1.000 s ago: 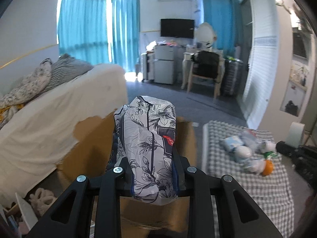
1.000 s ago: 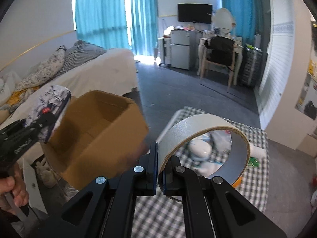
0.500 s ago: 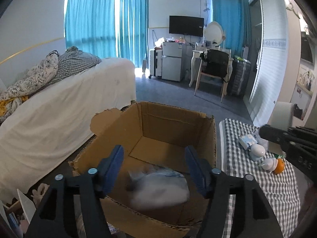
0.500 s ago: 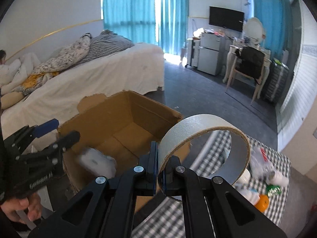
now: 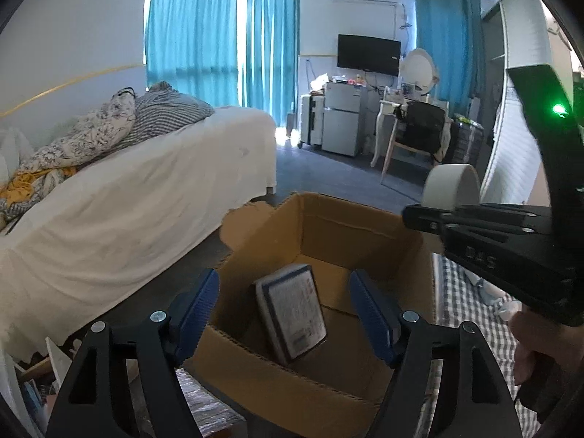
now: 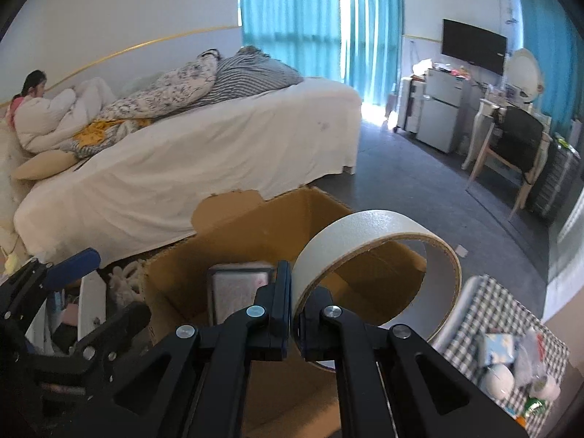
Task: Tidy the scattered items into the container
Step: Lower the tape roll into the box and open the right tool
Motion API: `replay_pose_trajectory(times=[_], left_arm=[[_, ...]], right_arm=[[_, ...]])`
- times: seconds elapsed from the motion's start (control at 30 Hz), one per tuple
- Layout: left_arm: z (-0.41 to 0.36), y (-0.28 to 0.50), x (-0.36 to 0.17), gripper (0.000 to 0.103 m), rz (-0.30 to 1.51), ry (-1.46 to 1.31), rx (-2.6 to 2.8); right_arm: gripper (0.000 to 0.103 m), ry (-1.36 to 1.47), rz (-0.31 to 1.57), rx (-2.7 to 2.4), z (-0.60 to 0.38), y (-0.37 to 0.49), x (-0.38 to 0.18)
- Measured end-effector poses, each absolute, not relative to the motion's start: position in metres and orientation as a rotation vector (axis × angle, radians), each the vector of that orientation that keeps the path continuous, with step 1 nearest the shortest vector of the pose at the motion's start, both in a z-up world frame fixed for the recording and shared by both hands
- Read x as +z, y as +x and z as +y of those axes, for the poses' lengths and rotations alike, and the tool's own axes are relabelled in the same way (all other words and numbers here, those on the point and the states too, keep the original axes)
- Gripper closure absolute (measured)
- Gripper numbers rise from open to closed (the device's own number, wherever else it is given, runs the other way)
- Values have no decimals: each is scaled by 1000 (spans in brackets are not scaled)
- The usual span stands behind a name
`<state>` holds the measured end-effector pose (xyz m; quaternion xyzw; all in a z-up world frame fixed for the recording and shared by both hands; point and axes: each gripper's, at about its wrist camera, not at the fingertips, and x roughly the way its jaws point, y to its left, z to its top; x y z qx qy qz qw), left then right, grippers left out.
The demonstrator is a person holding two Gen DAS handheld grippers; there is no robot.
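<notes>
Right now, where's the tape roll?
The tape roll is pinched in the right gripper, held over the open box; in the left wrist view it shows at right, above the box's far right corner.

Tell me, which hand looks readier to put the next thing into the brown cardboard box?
Probably the right. Its tool grips the white tape roll above the open brown cardboard box; the left tool is opening, with nothing between its jaws.

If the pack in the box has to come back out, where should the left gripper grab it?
Grip the pack at its raised top end, from above, pads on its two narrow long edges. It leans tilted in the cardboard box, label face up, so that end is nearest the opening. The left gripper hangs over it, jaws opening, touching nothing.
</notes>
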<state>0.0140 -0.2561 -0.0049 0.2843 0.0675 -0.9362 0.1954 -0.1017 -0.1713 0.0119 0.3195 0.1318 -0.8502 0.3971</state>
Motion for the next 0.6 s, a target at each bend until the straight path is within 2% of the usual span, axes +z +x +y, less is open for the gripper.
replay_pose_trajectory(times=[0.17, 0.23, 0.3, 0.37, 0.43, 0.5, 0.6], left_arm=[[-264, 16, -7, 26, 204, 796, -2607], [-264, 16, -7, 26, 204, 798, -2607], [-264, 14, -7, 26, 203, 801, -2610], [-264, 13, -7, 26, 202, 801, -2613], [-263, 12, -7, 26, 205, 802, -2616], [-263, 11, -7, 26, 206, 802, -2619], [-261, 11, -6, 26, 204, 800, -2622]], right_arm=[[98, 852, 337, -2131, -185, -109, -1], [92, 878, 330, -2139, -187, -114, -5], [64, 901, 331, -2144, -186, -118, -8], [55, 908, 314, -2140, -184, -121, -10], [50, 910, 320, -2151, -181, -121, -9], [36, 908, 318, -2158, -179, -121, -9], [23, 917, 315, -2168, -179, -125, -10]])
